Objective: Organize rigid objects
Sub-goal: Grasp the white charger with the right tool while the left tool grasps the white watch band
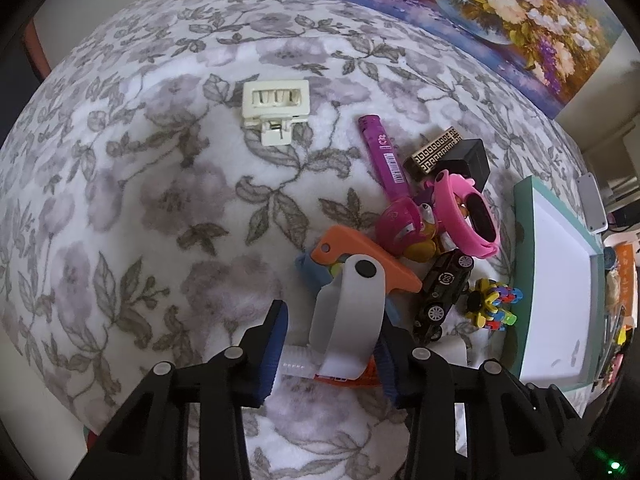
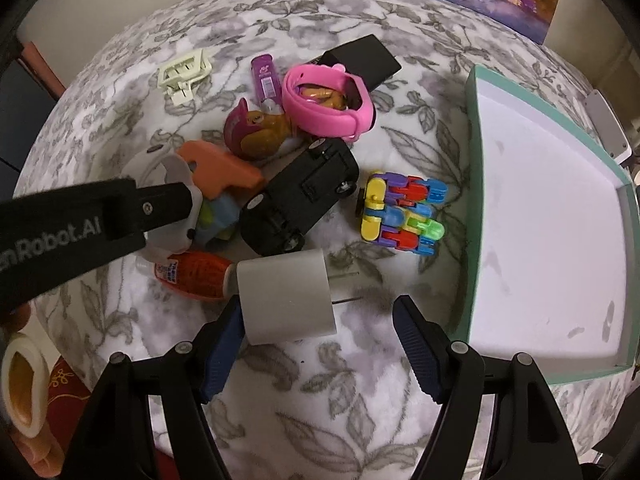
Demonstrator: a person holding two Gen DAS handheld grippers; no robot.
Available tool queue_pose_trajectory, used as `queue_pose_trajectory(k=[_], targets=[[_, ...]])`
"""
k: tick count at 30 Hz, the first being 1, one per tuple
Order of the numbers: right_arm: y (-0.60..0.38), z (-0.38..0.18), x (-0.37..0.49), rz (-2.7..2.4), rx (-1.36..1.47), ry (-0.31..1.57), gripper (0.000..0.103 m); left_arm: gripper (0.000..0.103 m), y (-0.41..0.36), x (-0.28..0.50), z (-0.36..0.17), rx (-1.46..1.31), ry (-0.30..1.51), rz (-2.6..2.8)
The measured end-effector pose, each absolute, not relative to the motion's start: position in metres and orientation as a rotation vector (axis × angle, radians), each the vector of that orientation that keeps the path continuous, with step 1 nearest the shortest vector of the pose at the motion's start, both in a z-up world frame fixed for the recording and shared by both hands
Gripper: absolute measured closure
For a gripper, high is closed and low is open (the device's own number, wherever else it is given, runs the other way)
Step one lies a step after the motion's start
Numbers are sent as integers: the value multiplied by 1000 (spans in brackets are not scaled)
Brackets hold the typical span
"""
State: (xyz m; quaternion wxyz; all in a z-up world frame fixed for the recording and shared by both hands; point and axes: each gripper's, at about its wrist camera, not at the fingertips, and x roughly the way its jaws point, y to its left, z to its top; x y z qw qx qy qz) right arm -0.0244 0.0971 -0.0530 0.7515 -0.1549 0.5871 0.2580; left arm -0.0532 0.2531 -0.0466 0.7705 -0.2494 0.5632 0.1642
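Observation:
My left gripper [image 1: 332,352] is open, with a white strap loop [image 1: 348,312] standing between its blue pads and a gap on the left side. My right gripper [image 2: 320,344] is open around a white charger plug [image 2: 286,296] that lies against its left pad. Behind them is a pile: black toy car [image 2: 300,200], colourful block toy [image 2: 400,212], pink watch band [image 2: 328,100], toy dog [image 2: 260,132], orange piece [image 2: 220,168], purple tube [image 2: 266,76], black box [image 2: 368,60], red glue tube [image 2: 196,276]. A cream hair clip [image 1: 276,108] lies apart, far left.
A teal tray [image 2: 474,200] with a white floor stands to the right of the pile, with nothing in it. A flower painting [image 1: 480,12] leans at the back. The floral cloth [image 1: 140,200] is bare on the left. A white device [image 1: 592,204] lies past the tray.

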Motion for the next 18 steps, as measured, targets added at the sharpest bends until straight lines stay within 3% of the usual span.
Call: queue_pose_trajectory(k=[11,13,18], targets=[[117,-73,-19,533,-372,1255,28,62,253,-45,-52,-540,1214,333],[117,-72,-18,534,-366,1253,32,67,252,-43,-52,-548,1211,326],[113,-69,-16,541,-343,1248,44,67,252,-45,-51,-525,1210,348]])
